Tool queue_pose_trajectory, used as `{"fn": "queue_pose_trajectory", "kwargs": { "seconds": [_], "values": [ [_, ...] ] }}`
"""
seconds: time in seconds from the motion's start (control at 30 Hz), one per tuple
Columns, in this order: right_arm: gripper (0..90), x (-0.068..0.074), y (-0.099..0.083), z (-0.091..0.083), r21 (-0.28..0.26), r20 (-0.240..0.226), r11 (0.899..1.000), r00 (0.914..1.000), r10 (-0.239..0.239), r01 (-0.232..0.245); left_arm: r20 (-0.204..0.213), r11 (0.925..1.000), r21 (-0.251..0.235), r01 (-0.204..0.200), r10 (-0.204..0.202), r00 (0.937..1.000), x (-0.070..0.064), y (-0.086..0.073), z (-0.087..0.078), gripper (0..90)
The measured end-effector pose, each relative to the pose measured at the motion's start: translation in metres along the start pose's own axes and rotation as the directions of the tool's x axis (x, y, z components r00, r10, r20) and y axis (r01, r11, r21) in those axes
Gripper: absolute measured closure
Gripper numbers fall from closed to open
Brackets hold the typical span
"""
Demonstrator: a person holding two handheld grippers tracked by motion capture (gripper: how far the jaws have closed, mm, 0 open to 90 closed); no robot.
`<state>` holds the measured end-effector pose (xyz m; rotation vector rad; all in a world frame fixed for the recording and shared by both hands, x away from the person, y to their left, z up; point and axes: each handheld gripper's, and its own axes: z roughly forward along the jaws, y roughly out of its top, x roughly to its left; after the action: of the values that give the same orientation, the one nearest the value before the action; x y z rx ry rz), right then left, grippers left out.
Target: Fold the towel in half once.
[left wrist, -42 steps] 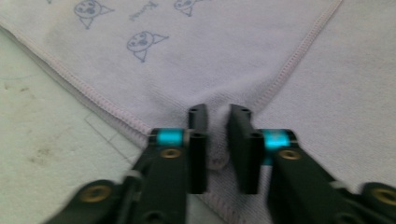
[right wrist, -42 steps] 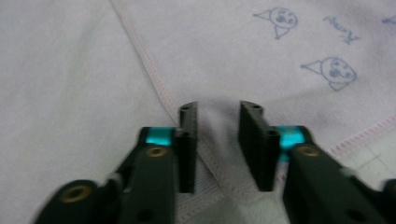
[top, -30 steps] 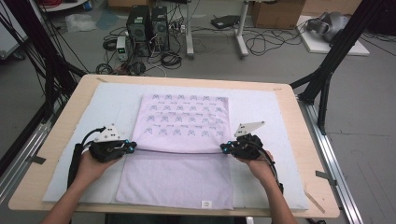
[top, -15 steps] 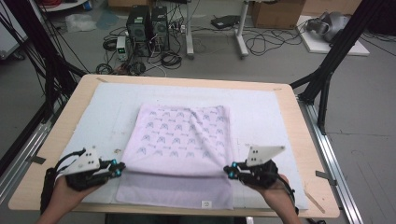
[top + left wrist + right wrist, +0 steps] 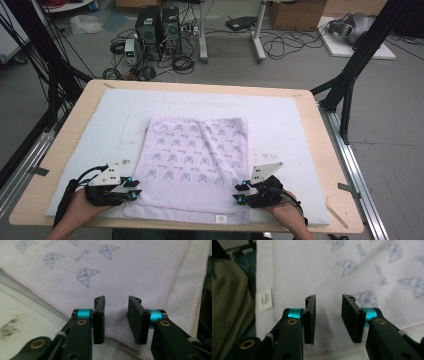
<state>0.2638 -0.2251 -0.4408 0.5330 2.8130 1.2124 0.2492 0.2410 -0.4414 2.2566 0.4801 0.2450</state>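
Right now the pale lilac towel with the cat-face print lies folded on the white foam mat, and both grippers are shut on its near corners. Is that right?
One thing is wrong: both grippers are open, not shut. In the left gripper view the left gripper has its jaws apart over the towel, and the right gripper view shows the right gripper likewise. The towel does lie folded on the white foam mat.

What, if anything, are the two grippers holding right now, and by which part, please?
Nothing: the left gripper and right gripper both stand open over the towel, near its front corners.
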Motion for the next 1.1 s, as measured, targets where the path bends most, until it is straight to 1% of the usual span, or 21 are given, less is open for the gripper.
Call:
{"fn": "queue_pose_trajectory", "kwargs": {
  "seconds": [0.03,0.07,0.13,0.17,0.23,0.27,0.33,0.37,0.47,0.53,0.6,0.63,0.7,0.77,0.8,0.83,0.87,0.93,1.0,1.03,1.1],
  "values": [
    [69.6,0.001,-0.001,0.001,-0.010,0.009,1.000,1.0000,-0.004,0.004,0.006,0.9999,-0.013,-0.001,0.001,1.0000,-0.001,-0.001,0.000,75.6],
    [74.2,0.001,-0.002,0.001,-0.013,0.015,1.000,0.9999,-0.001,0.001,0.014,1.0000,-0.009,-0.003,0.003,0.9999,-0.002,0.000,0.000,82.9],
    [85.2,-0.001,0.000,0.001,-0.005,-0.003,1.000,0.9999,0.017,-0.017,0.010,1.0000,-0.002,0.003,-0.003,1.0000,-0.002,0.001,0.000,87.2],
    [86.1,-0.001,0.001,0.002,0.001,-0.011,1.000,0.9998,0.019,-0.019,0.006,1.0000,0.002,0.002,-0.002,1.0000,-0.002,0.002,-0.001,87.8],
    [87.2,0.001,0.004,0.001,0.008,0.001,1.000,1.0000,0.007,-0.007,-0.004,1.0000,-0.008,0.000,0.000,1.0000,-0.003,0.003,-0.006,88.2],
    [87.4,0.001,0.007,-0.001,0.003,0.006,1.000,1.0000,-0.003,0.003,-0.010,0.9997,-0.023,0.005,-0.006,0.9999,-0.003,0.004,-0.009,88.3],
    [87.5,0.003,0.011,-0.008,-0.023,0.012,1.000,0.9999,-0.008,0.008,-0.021,0.9993,-0.037,-0.001,0.001,0.9998,-0.004,0.008,-0.017,88.3],
    [87.5,0.004,0.013,-0.012,-0.036,0.013,0.999,0.9999,-0.008,0.008,-0.021,0.9987,-0.050,0.004,-0.005,0.9998,-0.005,0.010,-0.022,88.4],
    [87.6,0.009,0.022,-0.025,-0.075,0.028,0.997,0.9993,-0.023,0.025,-0.029,0.9969,-0.078,-0.014,0.012,0.9995,-0.009,0.016,-0.036,88.4],
    [87.6,0.013,0.027,-0.034,-0.097,0.029,0.995,0.9991,-0.032,0.034,-0.033,0.9954,-0.091,-0.027,0.024,0.9992,-0.014,0.019,-0.044,88.4],
    [87.6,0.019,0.029,-0.042,-0.107,0.025,0.994,0.9990,-0.037,0.040,-0.035,0.9948,-0.093,-0.043,0.040,0.9986,-0.020,0.019,-0.050,88.4],
    [87.6,0.023,0.029,-0.044,-0.111,0.019,0.993,0.9990,-0.040,0.042,-0.035,0.9948,-0.092,-0.044,0.041,0.9986,-0.023,0.017,-0.052,88.4],
    [87.5,0.029,0.027,-0.046,-0.105,0.009,0.993,0.9989,-0.046,0.047,-0.016,0.9950,-0.091,-0.041,0.040,0.9991,-0.028,0.012,-0.053,88.2],
    [85.6,0.034,0.023,-0.044,-0.091,-0.012,0.995,0.9988,-0.047,0.045,-0.005,0.9968,-0.069,-0.041,0.040,0.9992,-0.032,0.006,-0.050,86.4],
    [80.8,0.035,0.020,-0.042,-0.083,-0.015,0.996,0.9990,-0.042,0.041,0.003,0.9977,-0.060,-0.031,0.031,0.9995,-0.032,0.004,-0.048,80.2],
    [80.1,0.033,0.018,-0.040,-0.073,-0.012,0.997,0.9993,-0.037,0.036,0.015,0.9981,-0.057,-0.026,0.026,0.9995,-0.032,0.002,-0.045,76.1],
    [78.1,0.031,0.015,-0.038,-0.071,-0.013,0.997,0.9996,-0.025,0.024,0.016,0.9983,-0.054,-0.023,0.023,0.9996,-0.031,0.001,-0.042,74.7],
    [74.2,0.026,0.013,-0.033,-0.072,-0.002,0.997,0.9999,-0.014,0.013,0.015,0.9986,-0.047,-0.022,0.022,0.9996,-0.030,0.002,-0.038,69.7],
    [71.7,0.020,0.013,-0.028,-0.069,0.001,0.998,1.0000,-0.003,0.003,0.010,0.9987,-0.047,-0.021,0.021,0.9997,-0.028,0.003,-0.034,68.2],
    [70.8,0.017,0.014,-0.026,-0.068,0.002,0.998,1.0000,-0.005,0.005,0.005,0.9987,-0.047,-0.019,0.019,0.9998,-0.025,0.004,-0.033,66.9],
    [67.5,0.010,0.016,-0.022,-0.075,0.006,0.997,1.0000,0.003,-0.002,-0.009,0.9986,-0.052,-0.001,0.001,1.0000,-0.018,0.006,-0.029,63.4]
  ]
}}
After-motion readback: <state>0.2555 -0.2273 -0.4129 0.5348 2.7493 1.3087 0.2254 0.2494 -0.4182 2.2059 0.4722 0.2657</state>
